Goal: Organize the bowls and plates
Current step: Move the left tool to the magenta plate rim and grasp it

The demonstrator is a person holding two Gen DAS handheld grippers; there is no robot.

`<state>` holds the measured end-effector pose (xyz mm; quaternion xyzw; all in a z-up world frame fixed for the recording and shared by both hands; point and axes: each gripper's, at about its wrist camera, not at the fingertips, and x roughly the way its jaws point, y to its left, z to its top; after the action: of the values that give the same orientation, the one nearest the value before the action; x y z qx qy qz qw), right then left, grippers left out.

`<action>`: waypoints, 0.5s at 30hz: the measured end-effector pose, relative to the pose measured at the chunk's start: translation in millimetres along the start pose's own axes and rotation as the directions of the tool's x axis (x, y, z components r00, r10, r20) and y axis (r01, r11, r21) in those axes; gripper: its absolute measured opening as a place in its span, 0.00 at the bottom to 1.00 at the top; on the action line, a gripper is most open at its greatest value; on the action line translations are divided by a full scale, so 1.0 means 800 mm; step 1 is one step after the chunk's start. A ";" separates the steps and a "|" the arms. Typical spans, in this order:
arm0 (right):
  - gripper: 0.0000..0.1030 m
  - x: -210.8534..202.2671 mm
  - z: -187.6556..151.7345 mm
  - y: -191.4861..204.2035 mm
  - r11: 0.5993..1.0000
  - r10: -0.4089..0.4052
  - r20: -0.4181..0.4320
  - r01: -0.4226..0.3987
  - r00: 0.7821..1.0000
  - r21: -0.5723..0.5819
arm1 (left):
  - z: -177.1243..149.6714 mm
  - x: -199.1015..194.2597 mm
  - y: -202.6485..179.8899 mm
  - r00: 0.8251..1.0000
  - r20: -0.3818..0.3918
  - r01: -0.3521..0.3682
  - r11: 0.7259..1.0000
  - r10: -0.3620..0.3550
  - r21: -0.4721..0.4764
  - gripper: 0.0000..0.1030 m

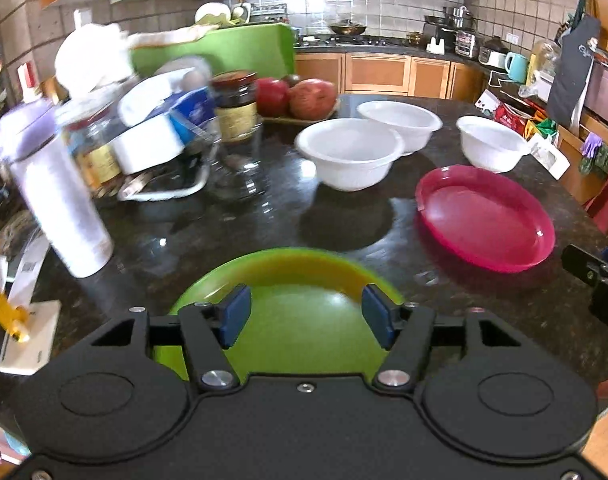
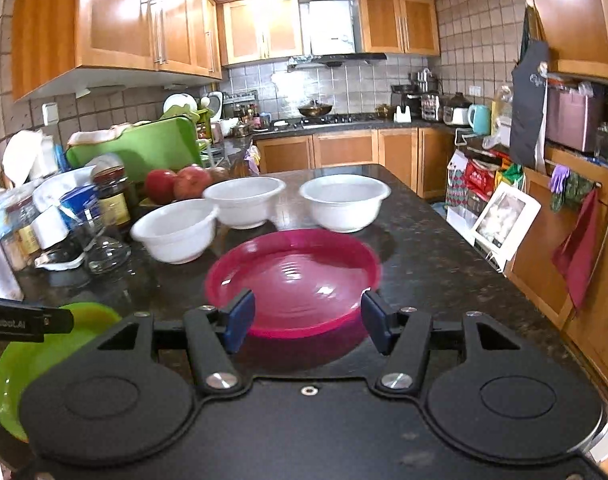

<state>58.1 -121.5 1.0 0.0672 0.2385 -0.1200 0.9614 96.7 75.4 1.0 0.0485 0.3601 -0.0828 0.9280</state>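
Left gripper [image 1: 306, 316] gapes over green plate [image 1: 304, 332], empty. Right gripper [image 2: 306, 322] spread wide above pink plate [image 2: 294, 280], not pinching it. 3 white bowls [image 1: 350, 152] behind on tabletop [image 1: 264, 220].

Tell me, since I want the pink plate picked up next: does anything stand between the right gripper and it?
Nothing visible does. The right gripper is open and points straight at the pink plate, whose near rim lies just beyond its fingers. The white bowls stand behind the plate; the green plate lies off to the left.

Both wrist views look forward and down across the dark counter [image 1: 264, 220], sharing the white bowls [image 2: 176, 232] and pink plate [image 1: 484, 220].
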 end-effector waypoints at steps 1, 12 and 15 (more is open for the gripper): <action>0.58 0.003 0.003 -0.012 1.000 0.007 -0.003 -0.007 1.000 0.004 | 0.004 0.003 -0.010 1.000 -0.003 0.005 1.000 -0.005 0.001 0.63; 0.59 0.053 0.039 -0.119 0.999 0.043 -0.036 -0.044 0.998 -0.026 | 0.055 0.064 -0.113 0.996 -0.082 0.019 1.000 -0.020 -0.019 0.63; 0.58 0.072 0.048 -0.133 0.997 0.067 -0.059 -0.069 0.996 -0.030 | 0.060 0.073 -0.127 0.996 -0.092 0.006 0.999 -0.009 -0.033 0.63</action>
<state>96.9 -242.2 -0.3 0.0636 0.2659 -0.0814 0.9585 152.0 -38.9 -6.2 0.0358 0.4038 -0.0780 0.9108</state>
